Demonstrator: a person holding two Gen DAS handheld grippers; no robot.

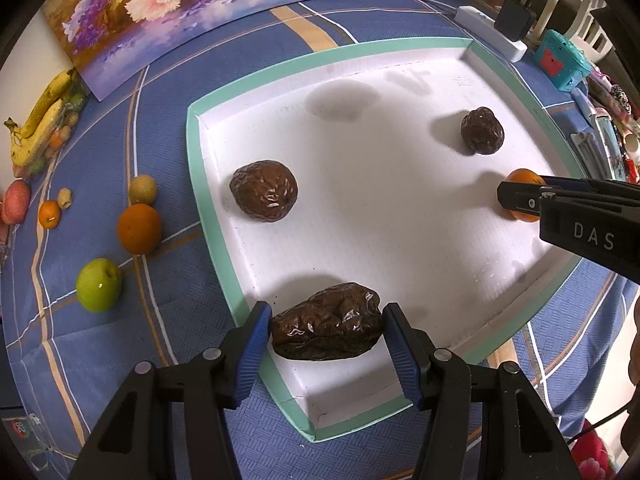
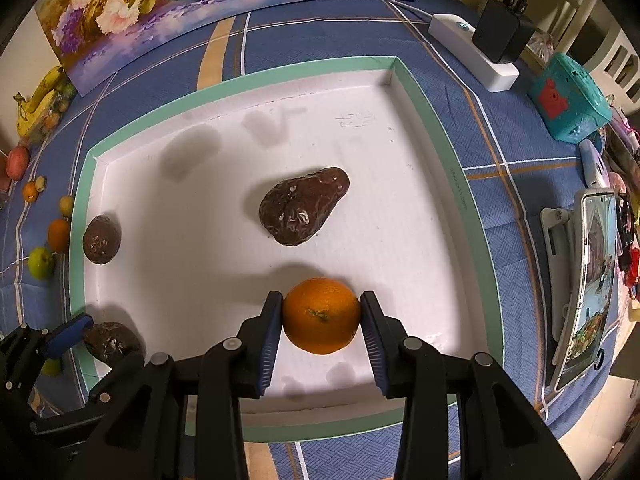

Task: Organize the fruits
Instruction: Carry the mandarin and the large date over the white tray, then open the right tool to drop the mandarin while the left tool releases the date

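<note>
Left gripper point(image 1: 326, 334), bottom centre of its view, straddles a wrinkled brown fruit point(image 1: 326, 330) at the tray's point(image 1: 208, 216) near corner; jaws spread, pads flanking it, contact unclear. Right gripper point(image 2: 322, 314) pinches an orange point(image 2: 322, 316) low in the white tray, both pads touching its sides. Farther in: a pear-shaped brown fruit point(image 2: 302, 210) mid-tray, a round brown one point(image 2: 101, 239) by the left rim. Left of tray, on the blue cloth point(image 1: 168, 92): green apple point(image 1: 99, 285), second orange point(image 1: 139, 229), bananas point(image 1: 38, 120) upper left.
</note>
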